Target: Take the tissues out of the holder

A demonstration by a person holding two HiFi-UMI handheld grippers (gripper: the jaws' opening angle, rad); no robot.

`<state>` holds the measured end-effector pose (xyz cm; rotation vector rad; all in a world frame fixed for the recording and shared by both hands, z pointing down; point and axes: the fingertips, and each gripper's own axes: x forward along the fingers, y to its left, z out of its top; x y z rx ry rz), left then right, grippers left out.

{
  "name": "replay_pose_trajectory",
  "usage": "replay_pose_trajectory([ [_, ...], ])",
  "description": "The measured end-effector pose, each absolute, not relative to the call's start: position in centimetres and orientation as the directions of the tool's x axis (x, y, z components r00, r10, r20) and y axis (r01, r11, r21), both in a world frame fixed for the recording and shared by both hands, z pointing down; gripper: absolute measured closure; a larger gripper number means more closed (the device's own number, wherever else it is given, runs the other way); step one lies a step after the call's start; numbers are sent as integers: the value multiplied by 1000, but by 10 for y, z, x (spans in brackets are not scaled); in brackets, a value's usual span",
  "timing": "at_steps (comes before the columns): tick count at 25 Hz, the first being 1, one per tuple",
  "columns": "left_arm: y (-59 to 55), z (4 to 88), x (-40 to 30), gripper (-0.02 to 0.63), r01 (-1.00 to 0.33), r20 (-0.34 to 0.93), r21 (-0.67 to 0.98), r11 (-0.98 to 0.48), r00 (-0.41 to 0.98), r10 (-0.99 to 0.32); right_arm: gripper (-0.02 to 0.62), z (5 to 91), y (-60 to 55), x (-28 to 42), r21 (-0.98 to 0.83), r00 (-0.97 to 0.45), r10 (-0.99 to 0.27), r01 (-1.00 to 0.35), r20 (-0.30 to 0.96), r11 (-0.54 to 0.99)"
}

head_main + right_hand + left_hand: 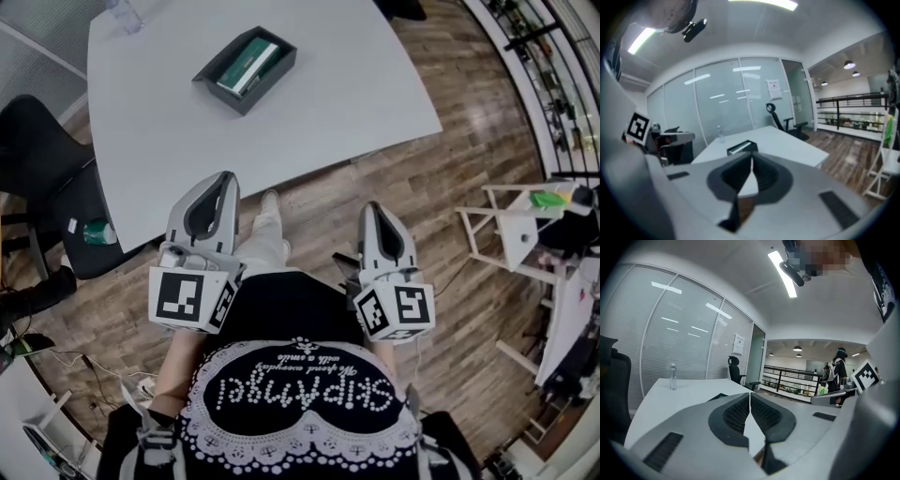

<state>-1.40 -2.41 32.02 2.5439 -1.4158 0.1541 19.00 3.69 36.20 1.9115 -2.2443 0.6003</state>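
Note:
The dark tissue holder (pixel 246 67) lies on the white table (pixel 169 141), with a green and white tissue pack (pixel 249 66) inside it. Both grippers are held close to the person's body, well short of the table edge. My left gripper (pixel 228 180) is shut with nothing in it, its pads meeting at the tips (pixel 750 394). My right gripper (pixel 374 208) is shut and empty too (pixel 752 160). In the right gripper view the holder (pixel 742 147) shows just beyond the jaws, far off on the table. In the left gripper view only a dark corner of the holder (pixel 717 396) peeks over the jaw.
A water bottle (pixel 127 14) stands at the table's far left corner. A black chair (pixel 42 178) sits left of the table, and a white rack (pixel 525 234) stands at the right on the wooden floor. A person (pixel 836 373) stands in the distance.

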Motion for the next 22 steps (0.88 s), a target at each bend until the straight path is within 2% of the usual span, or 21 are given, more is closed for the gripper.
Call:
replay_pose_trajectory([
  [8,-99,307,-10,576,-847,180,145,-511,530,-829,561,347,-35,195,-195,-183,-920,-973,345,121],
  [22,-174,320,-31,575,-863,218,143,-485,506,-835,561,356,-123,178,-204,-216,-908,-967,359,150],
])
